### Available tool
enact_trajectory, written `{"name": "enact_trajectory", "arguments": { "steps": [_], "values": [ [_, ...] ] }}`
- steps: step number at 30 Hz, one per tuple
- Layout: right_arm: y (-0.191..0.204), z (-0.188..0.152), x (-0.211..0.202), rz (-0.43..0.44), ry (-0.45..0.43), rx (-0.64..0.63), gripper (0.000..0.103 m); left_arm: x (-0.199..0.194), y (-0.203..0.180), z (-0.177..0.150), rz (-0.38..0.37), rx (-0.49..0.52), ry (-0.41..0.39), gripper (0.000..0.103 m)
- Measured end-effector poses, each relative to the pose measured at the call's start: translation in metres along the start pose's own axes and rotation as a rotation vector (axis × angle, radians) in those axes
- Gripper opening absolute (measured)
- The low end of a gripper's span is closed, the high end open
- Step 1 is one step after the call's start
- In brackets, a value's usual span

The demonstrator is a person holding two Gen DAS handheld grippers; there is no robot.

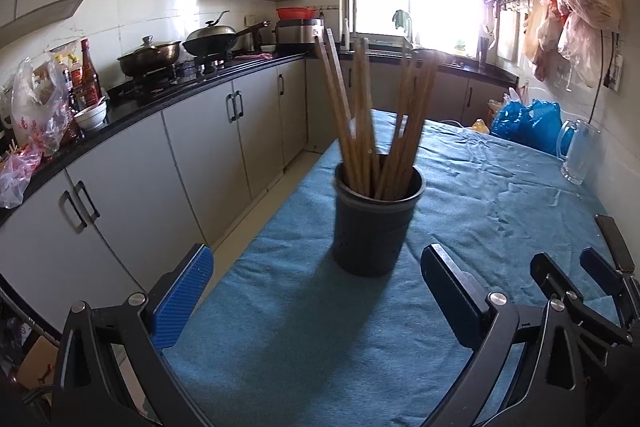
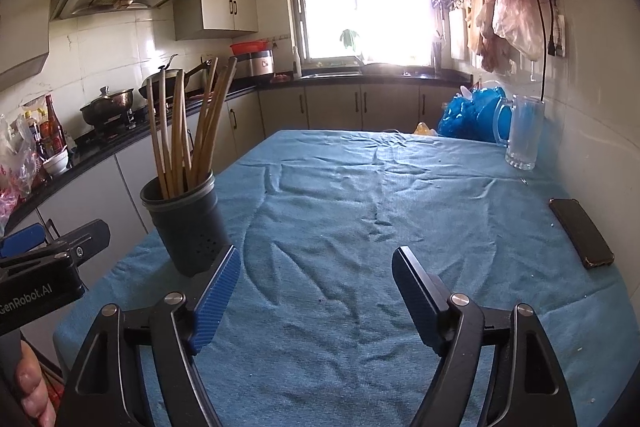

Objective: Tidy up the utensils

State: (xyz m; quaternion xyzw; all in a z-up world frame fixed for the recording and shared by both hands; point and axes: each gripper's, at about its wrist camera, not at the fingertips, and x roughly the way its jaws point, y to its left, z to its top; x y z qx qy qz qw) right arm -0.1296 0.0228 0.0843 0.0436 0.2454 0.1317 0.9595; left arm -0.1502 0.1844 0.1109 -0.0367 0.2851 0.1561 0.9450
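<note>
Both grippers are spread wide with nothing gripped: left gripper point(image 1: 316, 283), right gripper point(image 2: 316, 291). Just past them, the chopsticks point(image 1: 372, 115) are already stood in the dark holder point(image 1: 376, 223) on the blue tablecloth point(image 2: 360, 187). Looks basically done; no loose utensils are seen.

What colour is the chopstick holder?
The chopstick holder is dark grey, nearly black, with small drain holes low down; clearest in the left wrist view.
</note>
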Motion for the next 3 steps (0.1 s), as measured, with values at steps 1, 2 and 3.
{"name": "enact_trajectory", "arguments": {
  "steps": [1, 2, 3],
  "values": [
    [-0.002, 0.0, 0.0, 0.0, 0.002, 0.005, 0.082, 0.0, -0.005, 0.0, -0.01, 0.009, 0.002, 0.103],
    [-0.006, 0.001, 0.001, -0.001, 0.004, 0.011, 0.083, 0.0, -0.009, 0.001, -0.018, 0.019, 0.004, 0.103],
    [-0.009, 0.001, 0.002, -0.002, 0.009, 0.017, 0.083, 0.0, -0.015, 0.001, -0.03, 0.036, 0.007, 0.103]
  ]
}}
